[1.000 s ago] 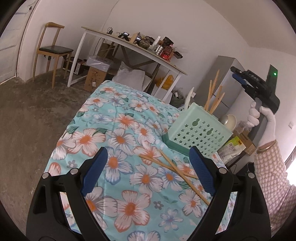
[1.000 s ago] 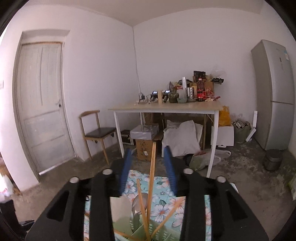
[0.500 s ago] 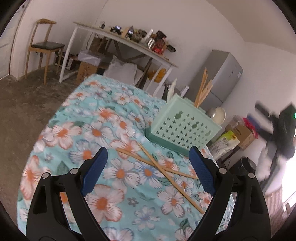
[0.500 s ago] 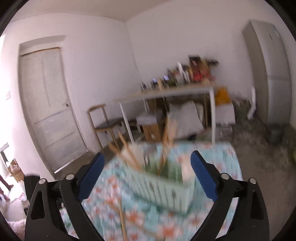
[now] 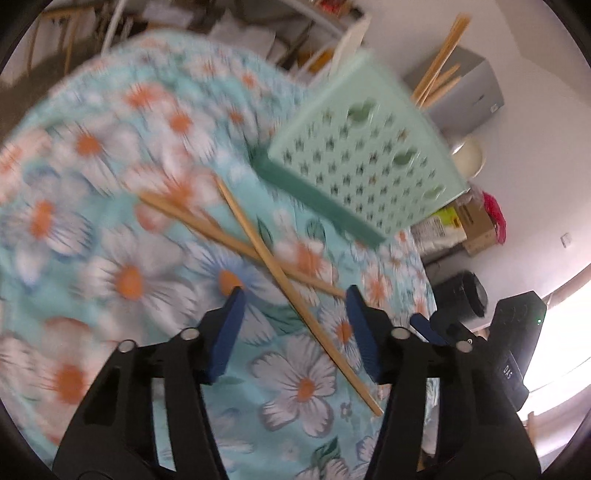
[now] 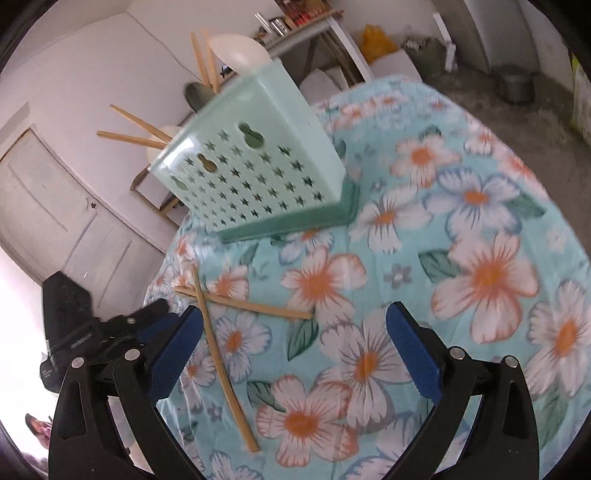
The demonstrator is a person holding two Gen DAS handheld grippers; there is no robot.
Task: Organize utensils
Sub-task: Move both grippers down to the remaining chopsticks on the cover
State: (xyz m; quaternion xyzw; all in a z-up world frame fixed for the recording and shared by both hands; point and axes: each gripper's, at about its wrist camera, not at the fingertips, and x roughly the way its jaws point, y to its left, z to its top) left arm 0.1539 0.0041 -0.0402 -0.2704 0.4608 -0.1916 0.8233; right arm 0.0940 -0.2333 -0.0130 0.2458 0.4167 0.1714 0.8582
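Two wooden chopsticks [image 5: 280, 273] lie crossed on the floral tablecloth [image 5: 129, 266]; they also show in the right wrist view [image 6: 221, 350]. A mint green utensil holder [image 5: 365, 173] stands behind them with chopsticks and spoons in it, and it shows in the right wrist view too [image 6: 255, 173]. My left gripper [image 5: 293, 295] is open, low over the crossing, one chopstick running between its fingers. My right gripper [image 6: 295, 321] is open and empty above the cloth, to the right of the chopsticks. Each gripper shows at the edge of the other's view.
The table's edges fall away on all sides. A grey fridge [image 5: 472, 96], boxes and bags [image 5: 476, 221] and a black bin [image 5: 461, 295] stand past the holder. A door [image 6: 62, 210], a white desk with clutter [image 6: 306, 22] and a metal pot [image 6: 517, 81] are in the room.
My left gripper has dropped towards the crossed chopsticks and its fingers have narrowed around one. My right gripper, which held a chopstick over the holder, has let it go, opened and come down over the cloth.
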